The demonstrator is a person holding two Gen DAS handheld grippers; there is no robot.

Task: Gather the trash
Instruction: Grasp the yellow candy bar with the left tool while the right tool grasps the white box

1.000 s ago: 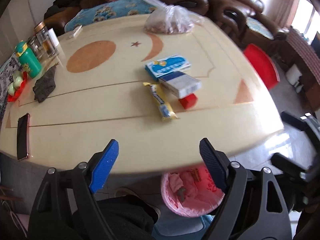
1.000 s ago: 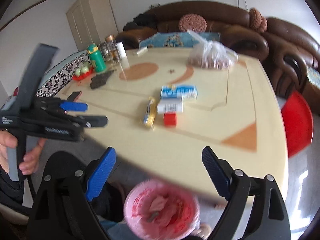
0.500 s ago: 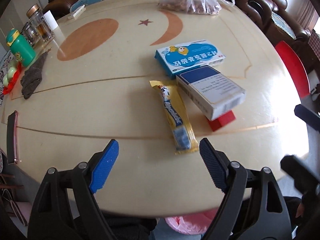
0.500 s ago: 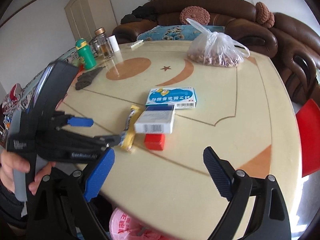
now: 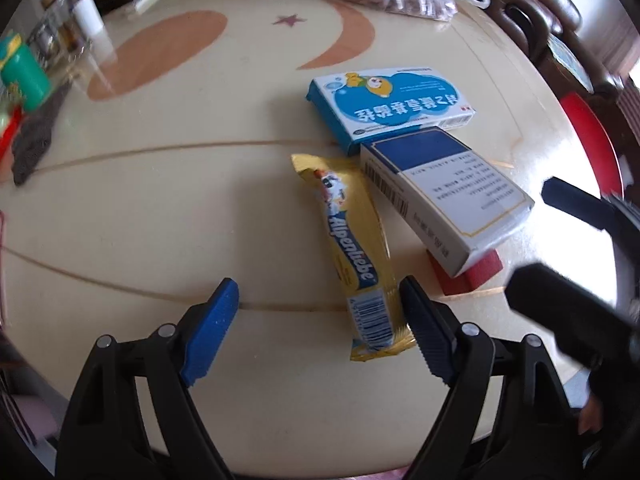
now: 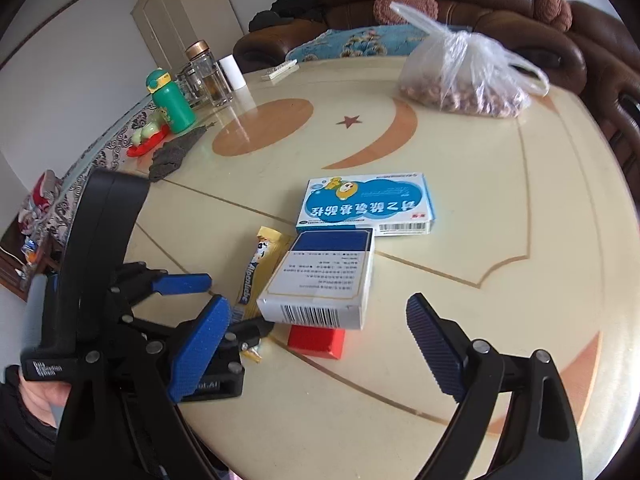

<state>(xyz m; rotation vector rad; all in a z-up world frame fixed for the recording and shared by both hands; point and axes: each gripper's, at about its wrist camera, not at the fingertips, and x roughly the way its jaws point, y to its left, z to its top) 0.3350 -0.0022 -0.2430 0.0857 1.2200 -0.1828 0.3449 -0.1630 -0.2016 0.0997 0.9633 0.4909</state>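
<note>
Both wide-open, empty hand-held grippers have dropped from the bin to the tabletop (image 5: 160,208), the left hand-held gripper (image 5: 316,312) straddling the yellow candy wrapper (image 5: 352,240) at six o'clock, the right hand-held gripper (image 6: 320,320) facing the white box (image 6: 324,276).

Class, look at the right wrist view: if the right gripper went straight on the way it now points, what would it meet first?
Probably the white and dark blue cardboard box, which rests on a small red box directly ahead of the open right gripper. Depth is unclear, so this is a judgement.

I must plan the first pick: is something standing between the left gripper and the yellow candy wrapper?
Nothing visible does. The left gripper is open above the bare table, and the yellow candy wrapper lies flat with its near end beside the gripper's right finger; the white and blue box sits alongside.
</note>
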